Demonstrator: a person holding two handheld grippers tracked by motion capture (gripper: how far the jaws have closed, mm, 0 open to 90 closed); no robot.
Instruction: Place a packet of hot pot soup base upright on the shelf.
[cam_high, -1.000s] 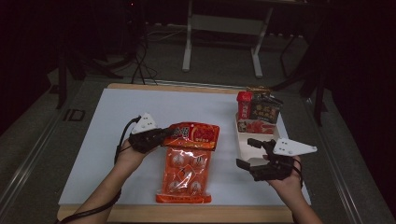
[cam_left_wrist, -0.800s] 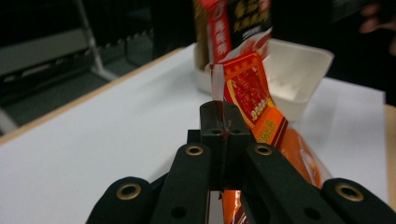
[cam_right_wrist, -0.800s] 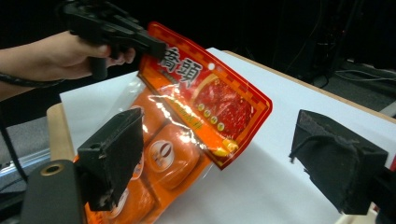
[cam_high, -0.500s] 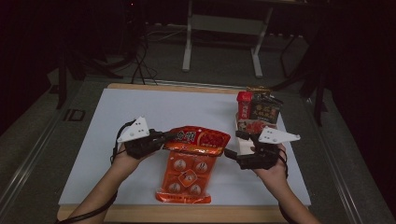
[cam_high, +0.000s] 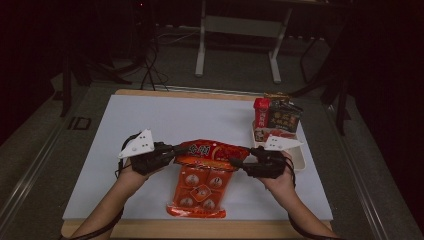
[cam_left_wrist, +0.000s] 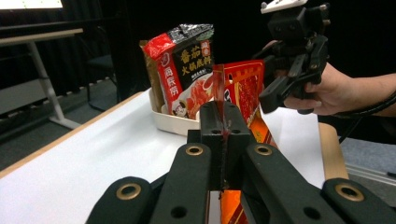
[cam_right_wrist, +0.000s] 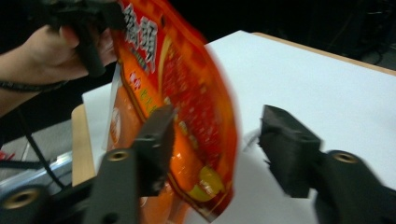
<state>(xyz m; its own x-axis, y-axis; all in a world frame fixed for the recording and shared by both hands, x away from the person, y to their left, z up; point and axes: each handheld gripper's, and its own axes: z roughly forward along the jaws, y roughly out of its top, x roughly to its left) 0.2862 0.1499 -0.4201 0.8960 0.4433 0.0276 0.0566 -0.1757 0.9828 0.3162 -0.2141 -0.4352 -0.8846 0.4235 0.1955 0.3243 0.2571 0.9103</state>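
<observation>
An orange-red snack bag (cam_high: 201, 176) lies lengthwise on the white table (cam_high: 165, 115), its top edge lifted. My left gripper (cam_high: 177, 149) is shut on the top left corner; in the left gripper view the jaws (cam_left_wrist: 224, 114) pinch the bag's edge (cam_left_wrist: 245, 88). My right gripper (cam_high: 237, 162) is at the top right corner. Its jaws have just been closing, and the bag (cam_right_wrist: 187, 84) hangs between them with the right jaw still off it. The right gripper (cam_right_wrist: 218, 119) is open. Across the bag, the left gripper (cam_right_wrist: 88, 28) shows in a hand.
A white tray (cam_high: 300, 161) at the table's right holds upright sauce packets (cam_high: 282, 117) and a red packet (cam_high: 261, 112); the tray (cam_left_wrist: 173, 125) and a dark packet (cam_left_wrist: 187, 65) also stand beyond my left jaws. A metal stand's legs rise behind the table.
The right gripper moved left to the bag's top right corner and its jaws narrowed around it. The bag's top edge rose off the table, held by the left gripper.
</observation>
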